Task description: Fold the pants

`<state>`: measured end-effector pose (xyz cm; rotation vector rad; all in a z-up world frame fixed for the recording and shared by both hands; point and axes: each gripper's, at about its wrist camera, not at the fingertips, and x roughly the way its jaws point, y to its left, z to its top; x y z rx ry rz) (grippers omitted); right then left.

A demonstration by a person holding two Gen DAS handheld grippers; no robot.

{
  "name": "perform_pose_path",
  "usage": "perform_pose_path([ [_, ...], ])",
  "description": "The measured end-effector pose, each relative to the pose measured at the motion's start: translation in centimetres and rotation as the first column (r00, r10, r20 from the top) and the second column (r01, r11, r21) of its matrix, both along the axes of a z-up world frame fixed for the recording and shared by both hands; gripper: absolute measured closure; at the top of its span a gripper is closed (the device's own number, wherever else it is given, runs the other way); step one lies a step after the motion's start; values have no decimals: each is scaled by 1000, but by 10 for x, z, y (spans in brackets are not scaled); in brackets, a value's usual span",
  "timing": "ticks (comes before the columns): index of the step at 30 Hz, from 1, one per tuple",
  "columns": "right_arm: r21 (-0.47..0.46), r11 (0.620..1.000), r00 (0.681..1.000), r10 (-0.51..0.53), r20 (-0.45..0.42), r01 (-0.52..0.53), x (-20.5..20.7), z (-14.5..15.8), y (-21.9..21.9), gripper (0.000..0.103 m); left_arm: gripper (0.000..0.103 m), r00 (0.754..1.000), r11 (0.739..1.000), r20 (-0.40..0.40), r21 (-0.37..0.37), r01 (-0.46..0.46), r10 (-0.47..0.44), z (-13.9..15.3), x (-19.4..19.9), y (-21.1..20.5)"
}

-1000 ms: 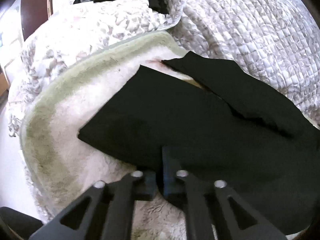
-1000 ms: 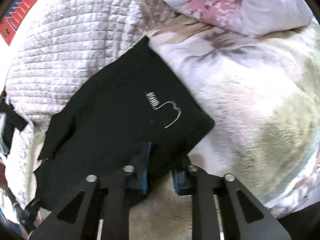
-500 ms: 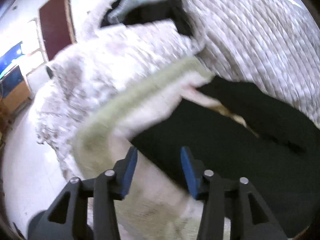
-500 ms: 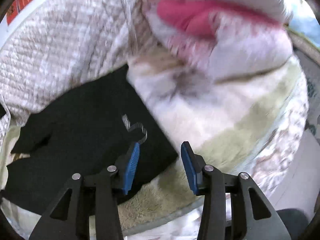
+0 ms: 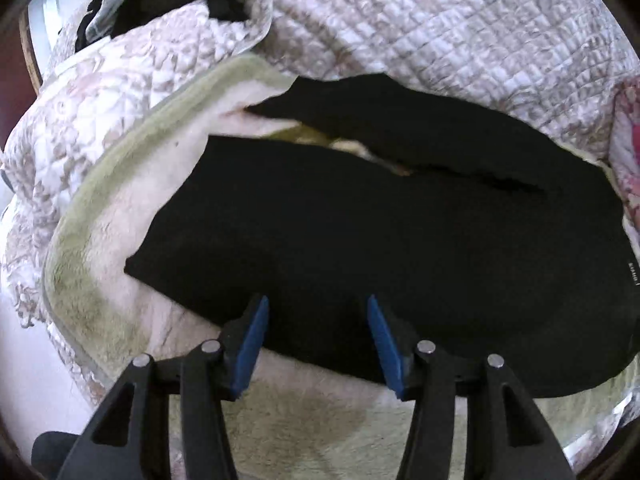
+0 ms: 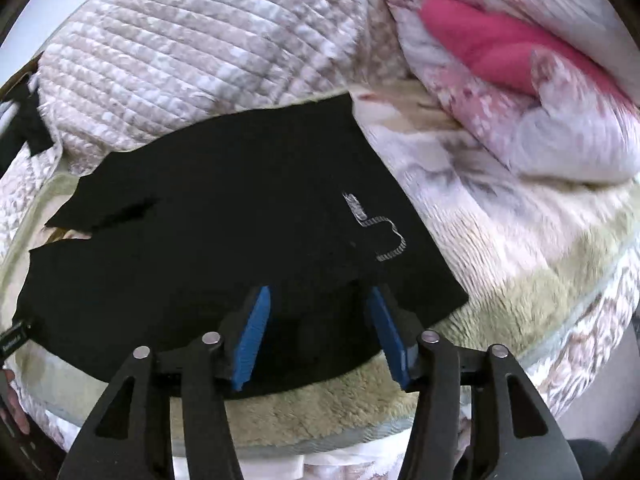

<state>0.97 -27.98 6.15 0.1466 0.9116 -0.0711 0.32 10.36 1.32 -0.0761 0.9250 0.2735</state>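
I see both grippers, left (image 5: 315,334) and right (image 6: 316,330), fingers spread, empty, over pants (image 5: 360,248) on the blanket (image 5: 96,216)

Matt black cloth pants (image 5: 360,240) lie on a fuzzy fleece blanket (image 5: 120,208).

We saw the black pants (image 6: 224,232) lying flat on the fleece blanket (image 6: 500,280), white logo (image 6: 376,226) facing up. Our right gripper (image 6: 318,332) hovered over their near edge with its blue pads (image 6: 254,334) spread apart, a pink pillow (image 6: 492,48) beyond
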Motion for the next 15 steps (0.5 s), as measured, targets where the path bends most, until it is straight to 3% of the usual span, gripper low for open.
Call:
perform_pose_path([
  [12, 58, 989, 991, 136, -14, -135, 12, -5, 27, 45, 38, 995, 995, 23, -24, 98, -97, 13, 21, -12],
  [14, 50, 982, 984, 180, 7, -180, 22, 3, 29, 44, 30, 987, 987, 41, -18, 159, -158, 21, 32, -16],
  [15, 51, 977, 978, 206, 19, -206, 29, 7, 28, 41, 22, 984, 985, 49, -10, 171, -170, 25, 40, -15],
])
